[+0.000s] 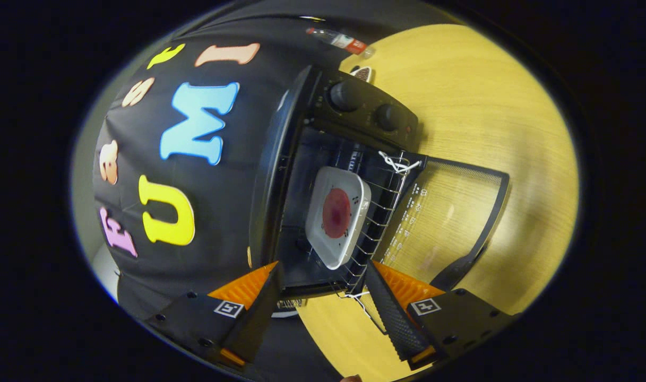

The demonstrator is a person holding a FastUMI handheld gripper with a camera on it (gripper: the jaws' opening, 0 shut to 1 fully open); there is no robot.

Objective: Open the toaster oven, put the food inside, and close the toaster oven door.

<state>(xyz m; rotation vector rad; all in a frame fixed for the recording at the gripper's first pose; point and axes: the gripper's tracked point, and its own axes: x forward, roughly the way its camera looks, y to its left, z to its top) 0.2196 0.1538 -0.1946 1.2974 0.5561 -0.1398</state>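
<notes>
The black toaster oven (354, 111) stands on the wooden table, and the whole view is rolled sideways. Its glass door (445, 212) hangs fully open, lying flat over the table. Inside, on the wire rack (381, 212), rests a white square plate (349, 233) with a round red piece of food (336, 213) in its middle. My gripper (323, 278) is open just in front of the oven mouth, its two orange-and-black fingers (392, 307) wide apart with nothing between them. The plate lies just beyond the fingertips.
The oven has two black knobs (345, 95) on its control panel. A plastic bottle (341, 40) lies on the table beyond the oven. White string (399, 164) is tied to the rack's corner. The yellow wooden table (503, 116) spreads out past the door.
</notes>
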